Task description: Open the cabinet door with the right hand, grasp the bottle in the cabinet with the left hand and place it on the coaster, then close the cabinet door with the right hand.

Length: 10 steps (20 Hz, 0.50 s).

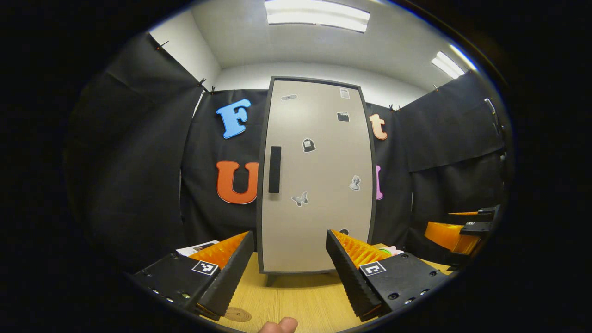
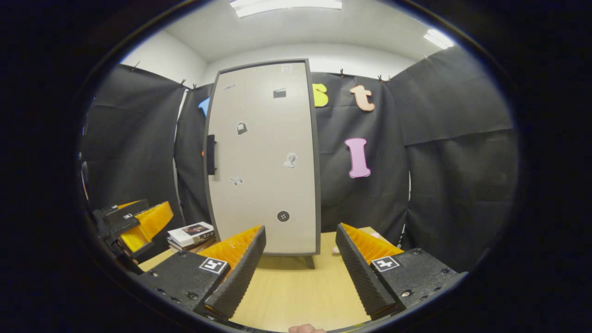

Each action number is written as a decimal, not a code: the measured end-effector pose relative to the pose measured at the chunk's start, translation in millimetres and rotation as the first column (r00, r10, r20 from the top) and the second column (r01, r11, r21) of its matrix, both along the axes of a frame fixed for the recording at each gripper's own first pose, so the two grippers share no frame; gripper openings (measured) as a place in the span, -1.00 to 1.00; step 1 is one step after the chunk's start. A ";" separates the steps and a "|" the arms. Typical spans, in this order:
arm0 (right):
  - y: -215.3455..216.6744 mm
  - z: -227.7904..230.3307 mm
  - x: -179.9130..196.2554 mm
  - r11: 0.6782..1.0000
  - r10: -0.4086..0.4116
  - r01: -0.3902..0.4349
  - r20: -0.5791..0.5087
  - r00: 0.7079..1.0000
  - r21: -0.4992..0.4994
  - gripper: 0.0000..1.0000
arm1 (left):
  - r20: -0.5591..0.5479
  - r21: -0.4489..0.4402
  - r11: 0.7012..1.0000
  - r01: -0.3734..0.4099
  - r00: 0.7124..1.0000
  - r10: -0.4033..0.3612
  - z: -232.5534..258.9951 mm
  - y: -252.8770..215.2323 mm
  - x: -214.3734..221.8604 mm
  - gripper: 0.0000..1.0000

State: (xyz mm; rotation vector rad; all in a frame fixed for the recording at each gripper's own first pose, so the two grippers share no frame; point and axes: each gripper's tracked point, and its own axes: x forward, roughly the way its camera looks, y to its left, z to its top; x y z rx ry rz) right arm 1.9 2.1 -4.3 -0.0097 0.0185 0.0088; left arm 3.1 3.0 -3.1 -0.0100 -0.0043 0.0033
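Cabinet door (image 2: 263, 157) closed, upright at the worktop's (image 2: 296, 291) far edge; bottle presumably behind it, unseen. Right gripper (image 2: 300, 263) and left gripper (image 1: 289, 266) fingers apart, empty. Risk: fingers slipping off the slim black handle (image 2: 211, 154), leaving the door shut.

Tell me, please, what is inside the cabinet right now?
That cannot be seen: the cabinet door is shut, covering the whole interior, so any bottle stays hidden. Only its black handle and stickers show.
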 end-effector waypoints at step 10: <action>74.3 50.6 50.5 0.966 0.258 -0.259 0.031 0.966 0.012 0.96 | -0.003 0.020 0.999 -0.030 1.000 0.030 -0.8 12.9 -13.1 0.89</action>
